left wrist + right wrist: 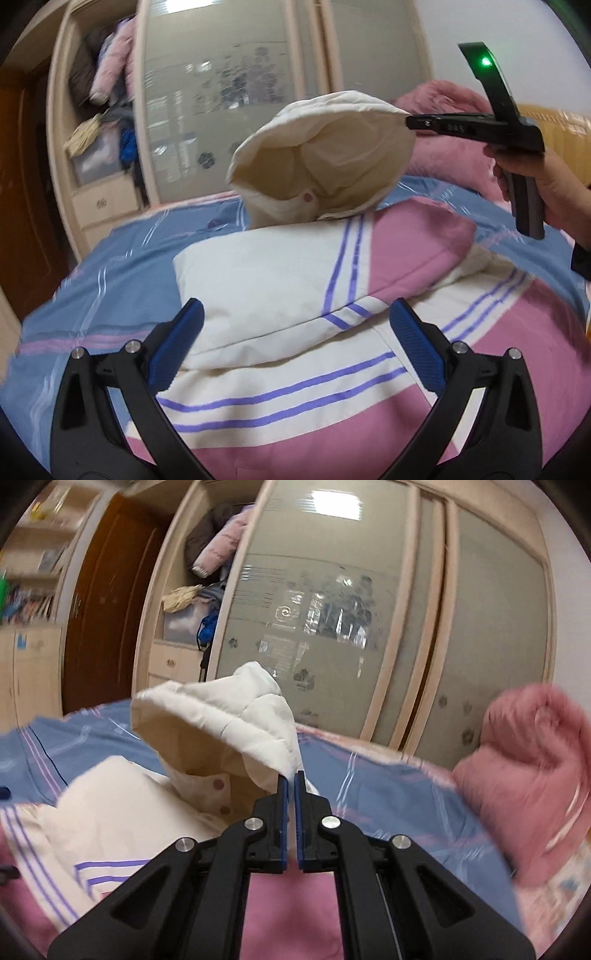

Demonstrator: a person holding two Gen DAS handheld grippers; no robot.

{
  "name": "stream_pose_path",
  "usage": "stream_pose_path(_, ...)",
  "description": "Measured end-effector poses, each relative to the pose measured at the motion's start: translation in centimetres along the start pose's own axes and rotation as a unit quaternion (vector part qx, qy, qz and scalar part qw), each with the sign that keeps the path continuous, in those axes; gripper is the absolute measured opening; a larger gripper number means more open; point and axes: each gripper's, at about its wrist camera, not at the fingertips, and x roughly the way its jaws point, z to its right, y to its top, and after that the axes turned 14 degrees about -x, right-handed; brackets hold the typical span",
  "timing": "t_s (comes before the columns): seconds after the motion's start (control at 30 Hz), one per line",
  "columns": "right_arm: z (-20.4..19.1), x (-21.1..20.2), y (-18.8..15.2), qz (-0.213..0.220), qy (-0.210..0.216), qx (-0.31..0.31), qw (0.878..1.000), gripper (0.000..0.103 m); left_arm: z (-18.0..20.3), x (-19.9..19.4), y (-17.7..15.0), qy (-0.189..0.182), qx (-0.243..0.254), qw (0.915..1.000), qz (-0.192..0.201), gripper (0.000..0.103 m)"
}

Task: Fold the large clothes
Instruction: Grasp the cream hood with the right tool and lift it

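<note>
Nearest the left wrist camera, the left gripper (295, 325) is seen spread wide, its blue pads (177, 343) apart above the folded body of the jacket (280, 295), with nothing held between them. That jacket, pink and cream with purple stripes, is laid on the blue striped bedcover (110, 266), one sleeve already folded across its chest. Further off, the cream hood (321, 158) is held up off the bed by the right gripper (290, 779), whose fingers are pressed together on the hood's rim. Beyond it a pink quilt (528, 775) is heaped near the wardrobe (332, 609).

Only a thin edge of padded fabric appears to be pinched, so the hood could be lost mid-fold if it is pulled sharply. Because the body is not pinned by the left gripper, the folded sleeve could be dragged out of place as the hood is brought over, and the puffy hood may spring back open once released.
</note>
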Motion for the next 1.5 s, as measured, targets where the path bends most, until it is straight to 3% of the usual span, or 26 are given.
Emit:
stream_pose_path(0.07,0.1,-0.4,-0.5,0.003,0.005,0.01,1.0,0.002,0.7,0.1,0.7,0.005,0.038,0.999,0.022,0.101)
stream_pose_path(0.17,0.2,-0.7,-0.8,0.005,0.014,0.018,1.0,0.002,1.8,2.2,3.1,0.065,0.102,0.9914,0.048,0.101)
stream_pose_path(0.33,0.4,-1.0,-1.1,0.009,0.029,0.022,0.999,0.003,3.8,8.6,8.2,0.106,0.242,0.9618,0.071,0.101)
stream_pose_path(0.43,0.7,-1.2,-1.0,0.013,0.035,0.031,0.999,0.003,4.2,13.2,10.1,0.098,0.291,0.9504,0.05,0.094)
stream_pose_path(0.47,0.8,-1.1,-0.9,0.013,0.037,0.033,0.999,0.003,4.3,14.9,10.6,0.093,0.302,0.9479,0.038,0.085)
stream_pose_path(0.5,0.8,-1.2,-1.0,0.013,0.037,0.031,0.999,0.003,4.1,16.2,10.9,0.088,0.305,0.948,0.025,0.059)
stream_pose_path(0.57,0.7,-1.2,-1.1,0.013,0.037,0.029,0.999,0.002,3.0,18.6,12.0,0.075,0.269,0.9602,-0.014,0.004)
stream_pose_path(0.63,0.8,-1.2,-1.3,0.008,0.039,0.03,0.999,0.003,1.4,18.7,13.2,0.03,0.194,0.9802,-0.028,0.003)
stream_pose_path(0.67,0.8,-1.3,-1.4,0.008,0.039,0.03,0.999,0.003,1.1,18.2,13.4,0.021,0.172,0.9844,-0.029,0.003)
stream_pose_path(0.9,0.6,-2.7,-1.3,0.016,0.05,0.029,0.998,0.003,1.5,13.0,13.6,0.011,0.127,0.9917,-0.018,0.003)
stream_pose_path(0.97,0.2,-4.0,-1.5,0.02,0.061,0.024,0.998,0.003,1.4,10.5,13.2,-0.009,0.099,0.9948,-0.021,0.003)
stream_pose_path(1.03,-0.3,-5.1,-2.0,0.018,0.073,0.014,0.997,0.003,1.5,7.5,11.6,-0.026,0.09,0.9952,-0.029,0.003)
stream_pose_path(1.23,-2.8,-8.4,-5.0,-0.008,0.101,-0.016,0.995,0.003,2.1,4.0,4.1,-0.041,0.086,0.9935,-0.063,0.004)
stream_pose_path(1.5,-6.0,-7.9,-11.4,-0.106,0.128,-0.005,0.986,0.002,2.2,4.1,-2.6,-0.056,0.04,0.9908,-0.117,0.005)
